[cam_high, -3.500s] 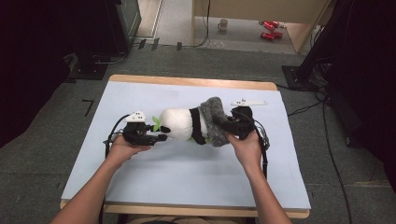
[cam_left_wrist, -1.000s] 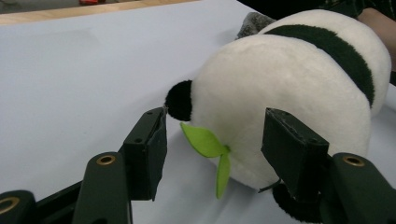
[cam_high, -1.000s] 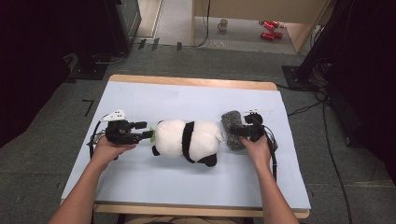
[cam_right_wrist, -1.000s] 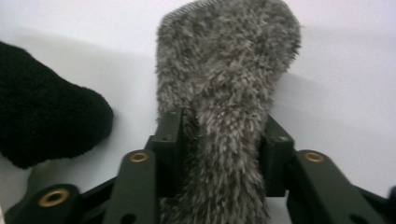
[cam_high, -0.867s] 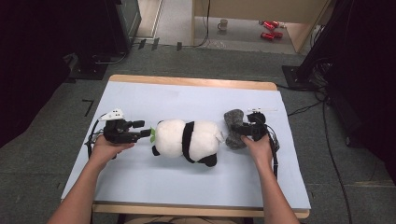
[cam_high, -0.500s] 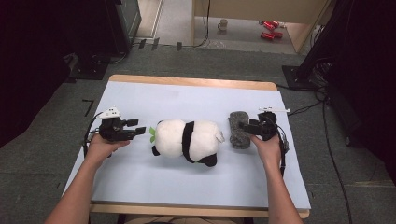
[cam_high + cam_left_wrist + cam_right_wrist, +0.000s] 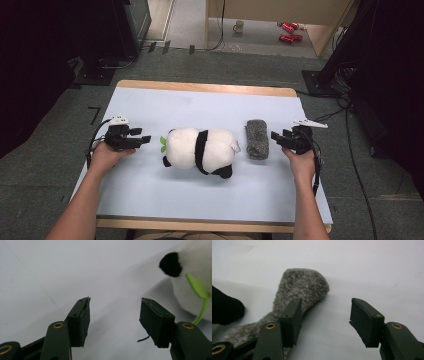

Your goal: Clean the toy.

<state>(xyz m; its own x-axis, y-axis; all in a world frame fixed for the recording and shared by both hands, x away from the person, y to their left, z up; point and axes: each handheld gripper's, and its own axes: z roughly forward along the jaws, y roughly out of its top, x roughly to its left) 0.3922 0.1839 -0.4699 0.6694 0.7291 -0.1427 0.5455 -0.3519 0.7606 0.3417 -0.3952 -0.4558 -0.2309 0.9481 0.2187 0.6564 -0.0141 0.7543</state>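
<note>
Left gripper (image 7: 142,140) and right gripper (image 7: 275,135), black two-jaw bodies, brass pivot screws, dark flat pads (image 7: 83,321), grey three-cornered top plates, black trailing cables, bare forearms, no sleeves

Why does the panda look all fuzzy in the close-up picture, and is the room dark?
In the left gripper view the panda sits near the lens, so it blurs and the jaws look sharper. In the right gripper view the grey cloth is soft too. In the high view the table is evenly lit, with dark edges on both sides of the room.
</note>
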